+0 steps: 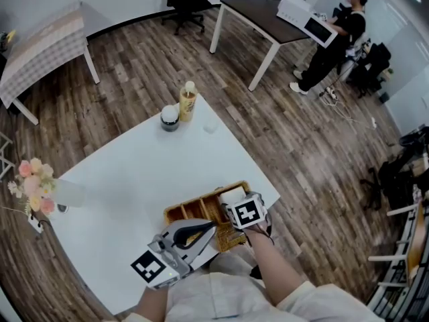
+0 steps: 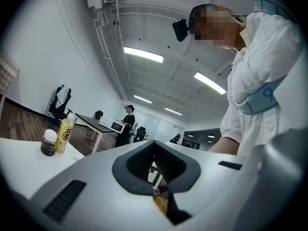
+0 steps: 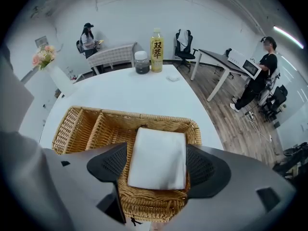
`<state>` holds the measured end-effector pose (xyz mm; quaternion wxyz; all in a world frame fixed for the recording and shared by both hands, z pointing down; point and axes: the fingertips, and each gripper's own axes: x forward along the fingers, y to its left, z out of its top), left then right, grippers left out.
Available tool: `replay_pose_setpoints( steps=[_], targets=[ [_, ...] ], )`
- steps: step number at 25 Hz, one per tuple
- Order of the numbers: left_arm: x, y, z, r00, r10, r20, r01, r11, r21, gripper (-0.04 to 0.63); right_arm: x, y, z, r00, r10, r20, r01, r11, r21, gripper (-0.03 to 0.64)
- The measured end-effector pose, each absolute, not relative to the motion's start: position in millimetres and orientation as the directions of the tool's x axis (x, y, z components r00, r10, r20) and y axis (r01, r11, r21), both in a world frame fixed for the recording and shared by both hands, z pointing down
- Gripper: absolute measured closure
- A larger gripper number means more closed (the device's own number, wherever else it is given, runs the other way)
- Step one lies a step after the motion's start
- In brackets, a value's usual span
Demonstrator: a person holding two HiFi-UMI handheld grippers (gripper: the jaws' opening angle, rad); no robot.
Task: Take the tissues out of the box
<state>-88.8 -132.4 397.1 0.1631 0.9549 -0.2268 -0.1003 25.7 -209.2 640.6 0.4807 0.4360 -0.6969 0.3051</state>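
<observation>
Right hand-held gripper (image 3: 157, 152), wide open, straddles the tissues (image 3: 157, 170), half-hiding the basket (image 3: 79, 124); left hand-held gripper (image 2: 155, 143) closed, empty.

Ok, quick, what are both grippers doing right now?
Left gripper: fingers closed, holding nothing.
Right gripper: fingers open, straddling the tissue stack in the basket, not gripping it.

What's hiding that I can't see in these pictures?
- Head view: the tissues are mostly covered by the right gripper's marker cube.
- Left gripper view: the basket is almost all behind the left gripper.
- Right gripper view: how many tissues are stacked cannot be told.
</observation>
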Motion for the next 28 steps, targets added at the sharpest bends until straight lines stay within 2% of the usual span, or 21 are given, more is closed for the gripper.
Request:
replay_pose_setpoints(
  steps=[6, 15, 28],
  targets=[
    [-93.6, -134.2, 399.2, 0.884, -0.454, -0.113, -0.390, -0.848, 0.360, 0.594, 21.8, -204.7, 655.6, -0.142, -0.232, 0.962, -0.911, 0.410, -0.035, 0.242],
    [-95.7, -132.7, 401.7, 0.889, -0.447, -0.105, -0.385, -0.851, 0.358, 0.594, 30.8, -217.8, 659.3, 0.036, -0.264, 0.964, -0.863, 0.478, 0.163, 0.244],
    [-89.4, -126.8, 402.5, 0.900, -0.427, -0.086, -0.374, -0.858, 0.352, 0.594, 27.5, -222.3, 659.0, 0.050, -0.318, 0.947, -0.844, 0.494, 0.210, 0.250]
  ],
)
